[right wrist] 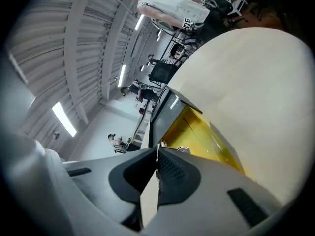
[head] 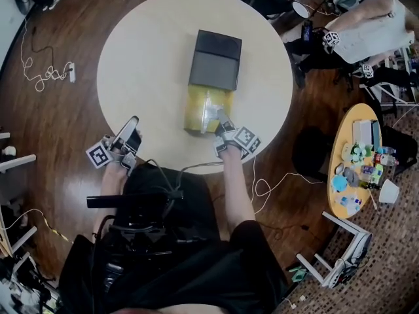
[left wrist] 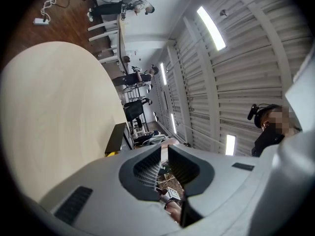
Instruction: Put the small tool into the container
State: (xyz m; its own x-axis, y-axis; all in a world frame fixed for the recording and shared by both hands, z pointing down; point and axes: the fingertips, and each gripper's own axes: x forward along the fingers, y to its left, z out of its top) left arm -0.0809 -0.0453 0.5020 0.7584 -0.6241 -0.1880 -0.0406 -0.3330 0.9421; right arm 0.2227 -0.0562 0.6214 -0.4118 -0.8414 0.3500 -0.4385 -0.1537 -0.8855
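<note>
**Right claw at the near end of the open container, jaws together**

The container [head: 195,113] [right wrist: 209,136] lies on the round pale surface [head: 144,57] [right wrist: 256,92] [left wrist: 54,112], a little right of its middle. Its long axis runs near to far. The dark lid [head: 216,59] [right wrist: 162,117] is open at the far end and the yellow see-through tray is at the near end.

The right claw [head: 221,118] [right wrist: 158,149] comes in from the near edge and points far and slightly left, at the near end of the yellow tray. Its jaws meet at the tips.

I cannot pick out the small tool with certainty. A pale grey piece [right wrist: 182,150] shows just past the tips, over the yellow tray. It is too small to tell its long axis or which way it points, or whether the jaws pinch it.

The left claw [head: 134,120] [left wrist: 164,146] is at the near left edge of the surface, well apart from the container, pointing far and a little right. Its jaws stand narrowly apart with nothing between them.
</note>
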